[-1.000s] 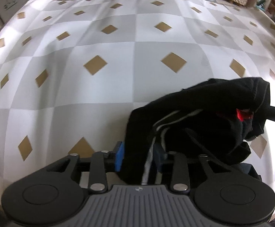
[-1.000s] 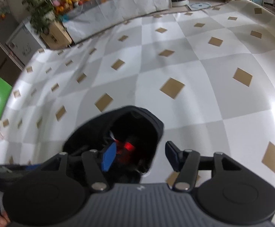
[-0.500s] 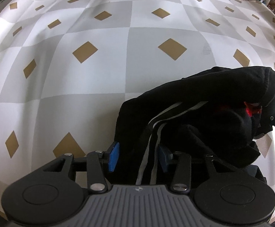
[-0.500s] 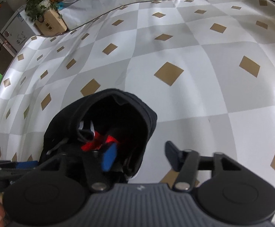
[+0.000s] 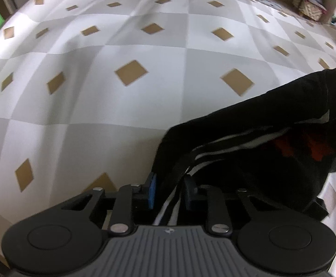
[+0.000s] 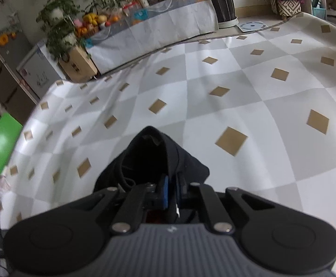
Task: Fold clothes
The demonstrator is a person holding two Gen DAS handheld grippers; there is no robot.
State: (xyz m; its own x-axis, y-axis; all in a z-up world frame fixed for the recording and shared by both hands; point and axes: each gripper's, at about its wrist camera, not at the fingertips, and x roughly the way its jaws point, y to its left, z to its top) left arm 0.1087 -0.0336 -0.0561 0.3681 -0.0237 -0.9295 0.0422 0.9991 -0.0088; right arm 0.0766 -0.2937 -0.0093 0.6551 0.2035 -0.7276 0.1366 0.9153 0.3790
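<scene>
Left wrist view first — my left gripper [image 5: 170, 190] has just been closing and now pinches a bunched fold of the black garment [image 5: 260, 138], white stripes running between its fingers. The cloth drapes off to the right above the checked tablecloth [image 5: 121, 106]. Over at my right gripper [image 6: 172, 191], the jaws have just closed too — clamped tight on the garment's black edge.
</scene>
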